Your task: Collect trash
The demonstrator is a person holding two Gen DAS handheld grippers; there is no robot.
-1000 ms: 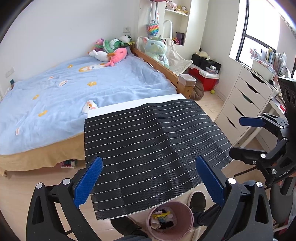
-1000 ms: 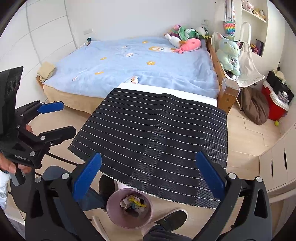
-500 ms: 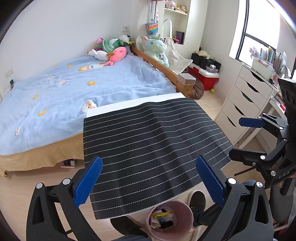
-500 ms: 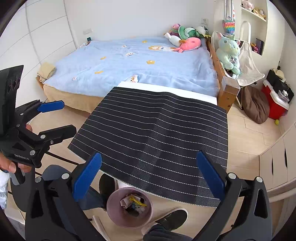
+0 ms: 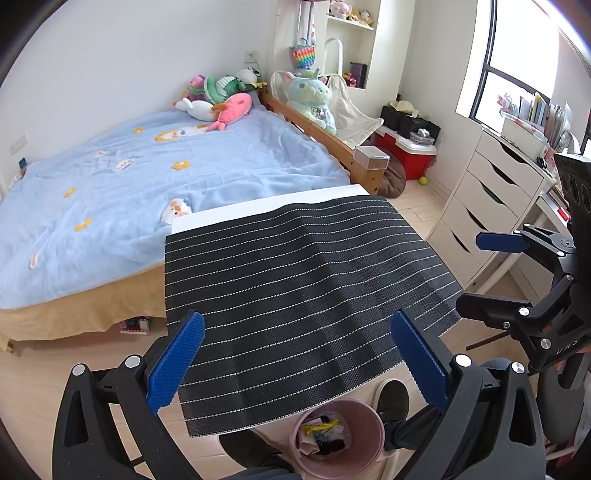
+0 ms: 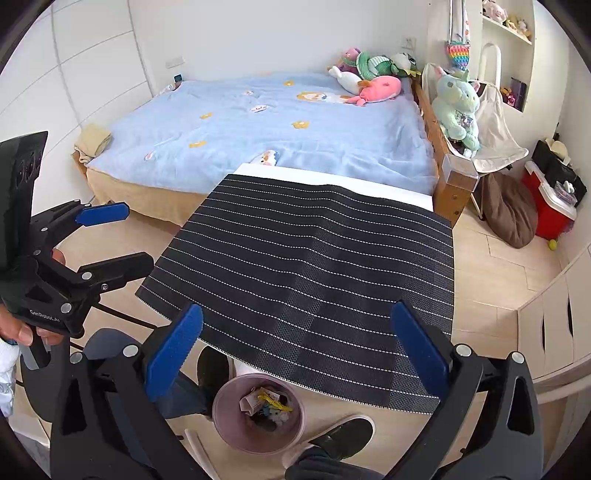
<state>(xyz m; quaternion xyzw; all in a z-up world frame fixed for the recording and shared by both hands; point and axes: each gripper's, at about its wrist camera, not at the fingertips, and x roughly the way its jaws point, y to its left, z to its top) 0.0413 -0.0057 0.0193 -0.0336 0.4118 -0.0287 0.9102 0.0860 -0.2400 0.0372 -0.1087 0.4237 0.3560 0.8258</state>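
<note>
This was a bedroom in a home, most likely a child's. A wide bed [image 6: 266, 125] with a light blue cover printed with small cartoon figures filled the far side, and plush toys [image 6: 373, 75] lay heaped at its head. A large green stuffed animal [image 6: 456, 107] sat beside the wooden bed frame. White drawers [image 5: 491, 206] stood under a window [image 5: 517, 66], wall shelves [image 5: 351, 22] held more toys, and the floor [image 6: 491, 273] was pale wood.
</note>
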